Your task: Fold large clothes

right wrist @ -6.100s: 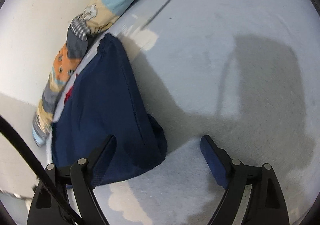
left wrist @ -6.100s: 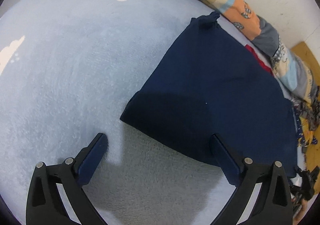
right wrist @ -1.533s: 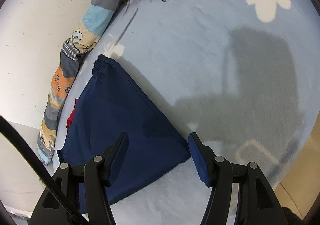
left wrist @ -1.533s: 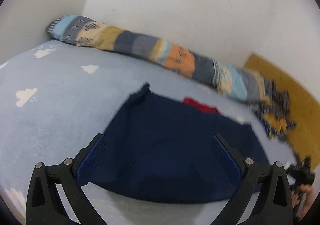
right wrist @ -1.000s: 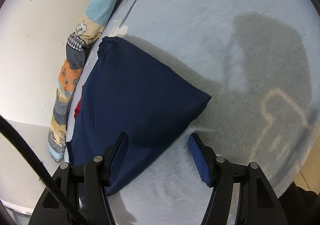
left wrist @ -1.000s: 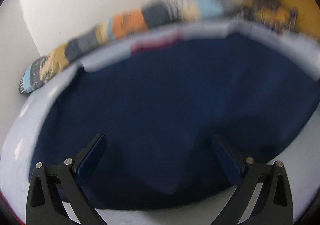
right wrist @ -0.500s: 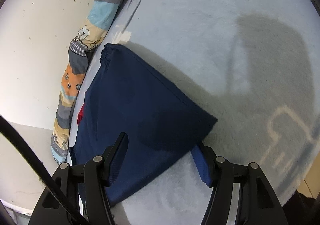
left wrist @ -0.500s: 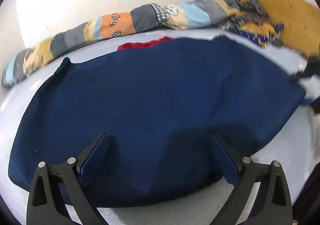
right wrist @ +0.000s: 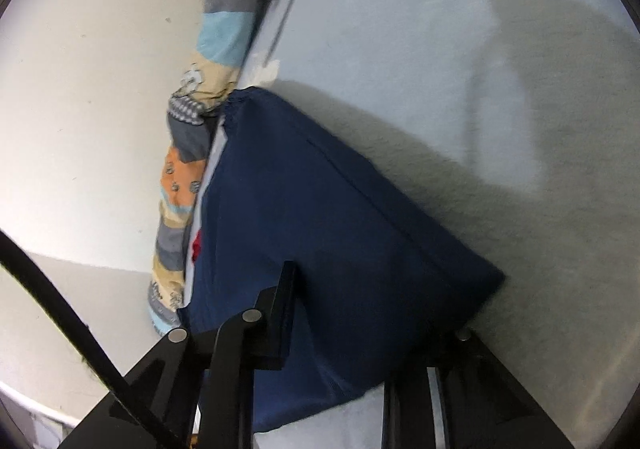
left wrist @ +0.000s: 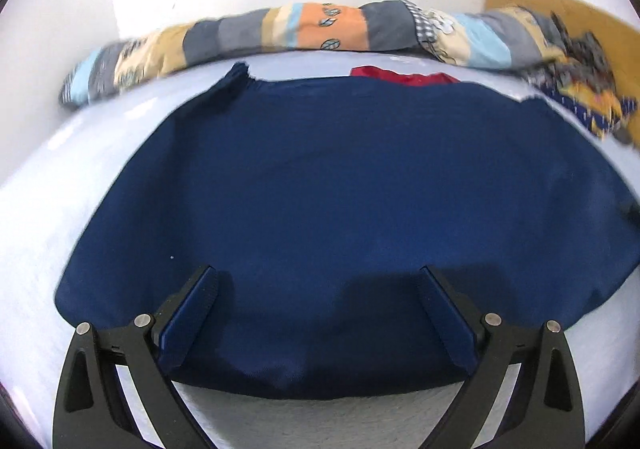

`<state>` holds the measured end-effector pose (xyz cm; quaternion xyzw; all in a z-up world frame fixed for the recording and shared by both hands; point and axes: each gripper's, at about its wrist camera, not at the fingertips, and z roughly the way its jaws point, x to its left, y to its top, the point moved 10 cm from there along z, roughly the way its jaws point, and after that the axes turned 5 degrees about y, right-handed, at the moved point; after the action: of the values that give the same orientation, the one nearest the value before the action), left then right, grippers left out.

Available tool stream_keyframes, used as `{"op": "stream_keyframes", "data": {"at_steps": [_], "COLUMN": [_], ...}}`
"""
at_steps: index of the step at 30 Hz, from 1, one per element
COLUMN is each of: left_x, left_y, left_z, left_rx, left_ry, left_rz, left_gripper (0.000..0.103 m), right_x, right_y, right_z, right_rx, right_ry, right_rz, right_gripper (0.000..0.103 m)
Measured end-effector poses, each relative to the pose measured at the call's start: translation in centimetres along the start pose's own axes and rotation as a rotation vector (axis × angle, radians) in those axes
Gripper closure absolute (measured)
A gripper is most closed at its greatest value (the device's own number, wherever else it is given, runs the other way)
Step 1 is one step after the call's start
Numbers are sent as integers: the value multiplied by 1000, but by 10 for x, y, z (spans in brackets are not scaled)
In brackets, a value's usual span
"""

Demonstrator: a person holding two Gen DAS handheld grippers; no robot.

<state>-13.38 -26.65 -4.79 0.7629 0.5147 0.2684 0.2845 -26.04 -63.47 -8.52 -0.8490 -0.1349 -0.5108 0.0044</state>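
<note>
A folded navy blue garment [left wrist: 352, 193] lies flat on the pale blue fleece bed cover [left wrist: 48, 209]. My left gripper [left wrist: 318, 301] is open, its two blue-padded fingers spread over the garment's near edge. In the right wrist view the same garment [right wrist: 320, 217] fills the lower middle. My right gripper [right wrist: 372, 305] is open, tilted, and straddles the garment's near corner; its left finger [right wrist: 280, 313] lies on the cloth and the right finger is hidden under the corner.
A long patchwork bolster [left wrist: 304, 31] lies along the white wall behind the garment. A red cloth [left wrist: 400, 74] peeks out behind the navy one. A heap of patterned clothes [left wrist: 580, 89] sits at the far right by a wooden board [left wrist: 560, 5].
My left gripper has swung round to face the garment's long edge and come close over it. My right gripper has rolled sideways and pushed in over the garment's near corner.
</note>
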Motion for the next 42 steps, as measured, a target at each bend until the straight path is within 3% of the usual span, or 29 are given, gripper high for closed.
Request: {"op": "stream_keyframes", "data": {"at_steps": [4, 7, 11, 12, 16, 22, 28, 34, 38, 42], "left_x": [2, 3, 4, 4, 4, 8, 63, 144, 194, 234], "left_y": [-1, -2, 0, 0, 0, 5, 60, 97, 95, 80], "left_z": [-4, -5, -2, -2, 1, -2, -50, -85, -94, -95], "left_rx": [15, 8, 9, 9, 9, 18, -97, -148, -137, -115], "left_ry": [-28, -13, -15, -12, 0, -1, 56, 109, 162, 212], "left_rz": [-29, -9, -7, -7, 5, -9, -117, -200, -253, -334], "left_gripper": [4, 4, 4, 4, 3, 3, 3, 3, 3, 3], "right_x": [10, 4, 11, 19, 67, 116, 173, 238, 269, 271], "right_y": [4, 5, 8, 9, 6, -5, -23, -78, -146, -215], "right_z": [-4, 1, 8, 5, -10, -10, -3, 24, 62, 119], "right_rx": [-38, -34, -10, -15, -49, -24, 8, 65, 139, 213], "right_ry": [105, 103, 86, 94, 150, 160, 143, 108, 70, 22], "right_rz": [22, 32, -24, -50, -170, -210, -240, -359, -497, -611], "right_gripper": [83, 77, 83, 92, 94, 94, 94, 94, 94, 94]}}
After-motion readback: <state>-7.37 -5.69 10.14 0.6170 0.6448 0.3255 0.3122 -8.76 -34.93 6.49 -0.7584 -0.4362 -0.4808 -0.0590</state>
